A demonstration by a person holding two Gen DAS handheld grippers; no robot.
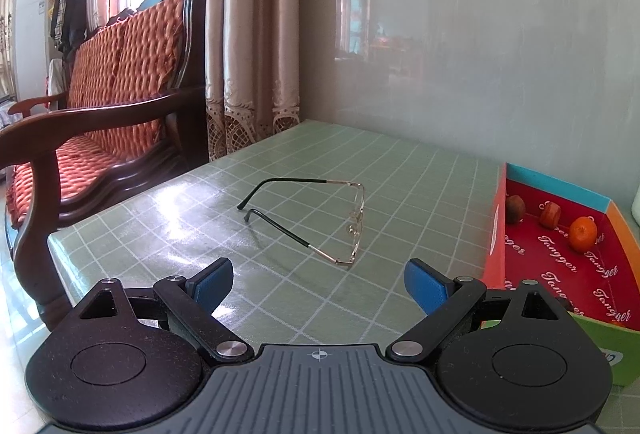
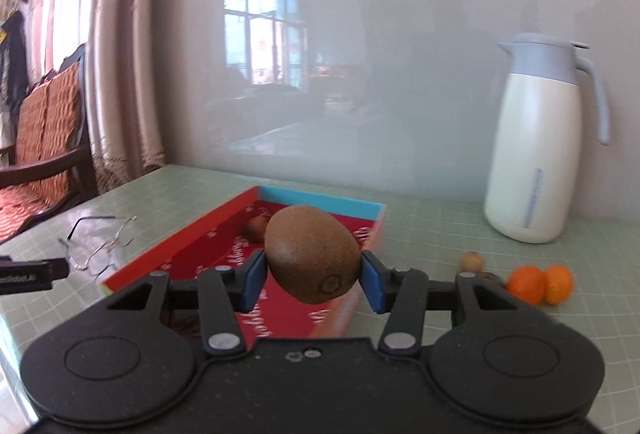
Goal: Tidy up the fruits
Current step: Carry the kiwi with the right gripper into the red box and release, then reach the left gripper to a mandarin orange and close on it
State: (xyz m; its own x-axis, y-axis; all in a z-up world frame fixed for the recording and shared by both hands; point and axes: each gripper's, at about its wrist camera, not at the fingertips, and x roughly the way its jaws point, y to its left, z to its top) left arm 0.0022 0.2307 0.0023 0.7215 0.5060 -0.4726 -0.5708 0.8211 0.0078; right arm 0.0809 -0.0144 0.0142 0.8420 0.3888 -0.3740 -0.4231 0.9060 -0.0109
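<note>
While right gripper point(image 2: 314, 280) clamps kiwi point(image 2: 312, 254) between its fingers above box point(image 2: 180, 246), left gripper point(image 1: 319, 286) spread wide, empty, glasses point(image 1: 320, 218) just ahead.

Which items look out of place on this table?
The eyeglasses lie unfolded on the table left of the red box: not fruit. Two oranges and a walnut sit outside the box, by the jug.

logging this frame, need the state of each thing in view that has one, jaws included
left gripper: jaws open, empty, above the table
right gripper: jaws shut on the kiwi, held above the box
box: open, lidless, an orange and two brownish fruits inside
glasses: unfolded, on the table
jug: upright, lid on
two oranges: on the table, outside the box
</note>
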